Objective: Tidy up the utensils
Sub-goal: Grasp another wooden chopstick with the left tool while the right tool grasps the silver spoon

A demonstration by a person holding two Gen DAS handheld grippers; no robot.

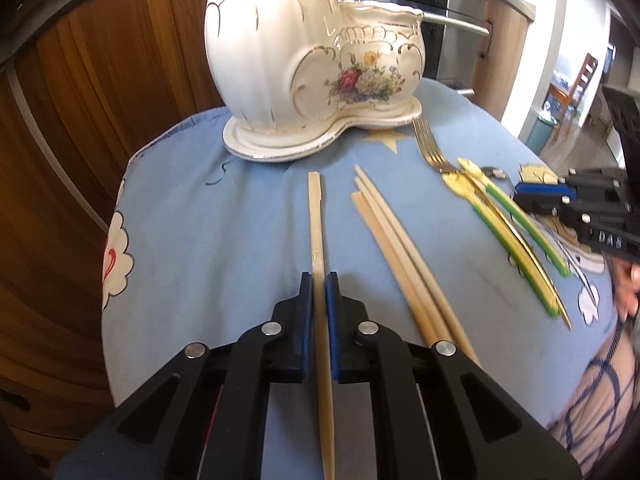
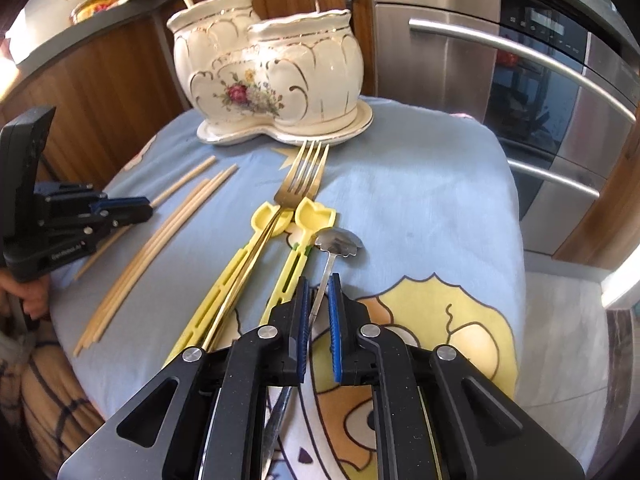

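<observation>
Bamboo sits between my left gripper's (image 1: 319, 280) jaws: one chopstick (image 1: 318, 232) pinched along its length, lying on the blue cloth (image 1: 224, 208). My right gripper (image 2: 319, 282) has its jaws pinched on the thin handle of a steel spoon (image 2: 338, 240). Three more chopsticks (image 1: 396, 248), a gold fork (image 2: 302, 178) and two yellow utensils (image 2: 236, 264) lie between them. Behind stands the white holder (image 1: 304, 52), a fork inside.
</observation>
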